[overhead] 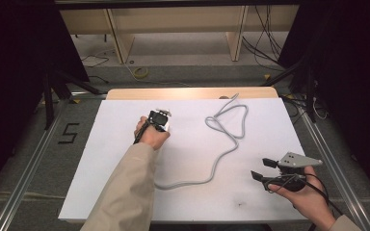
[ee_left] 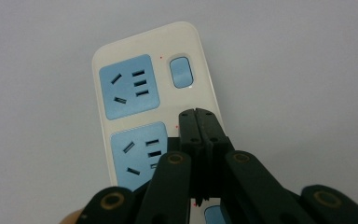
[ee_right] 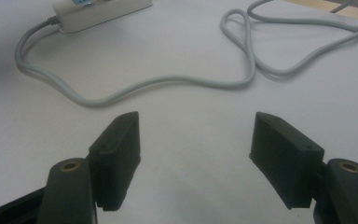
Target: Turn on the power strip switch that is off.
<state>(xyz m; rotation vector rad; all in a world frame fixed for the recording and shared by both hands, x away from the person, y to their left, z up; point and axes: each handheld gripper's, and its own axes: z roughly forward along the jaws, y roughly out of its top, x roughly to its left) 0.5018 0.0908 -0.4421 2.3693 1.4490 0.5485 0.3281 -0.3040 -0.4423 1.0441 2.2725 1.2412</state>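
Note:
A cream power strip with blue sockets lies on the white sheet, and a blue rocker switch sits beside its end socket. My left gripper is shut with nothing in it, its tips over the strip just below that switch. I cannot tell whether they touch it. From above, the left gripper covers most of the power strip. The strip's grey cable loops across the sheet. My right gripper stands open near the front right corner. Its jaws hold nothing, and the cable and power strip lie beyond.
The white sheet covers a wooden table. Beyond the table stand wooden shelving and loose floor cables. A metal rail runs along each side of the table.

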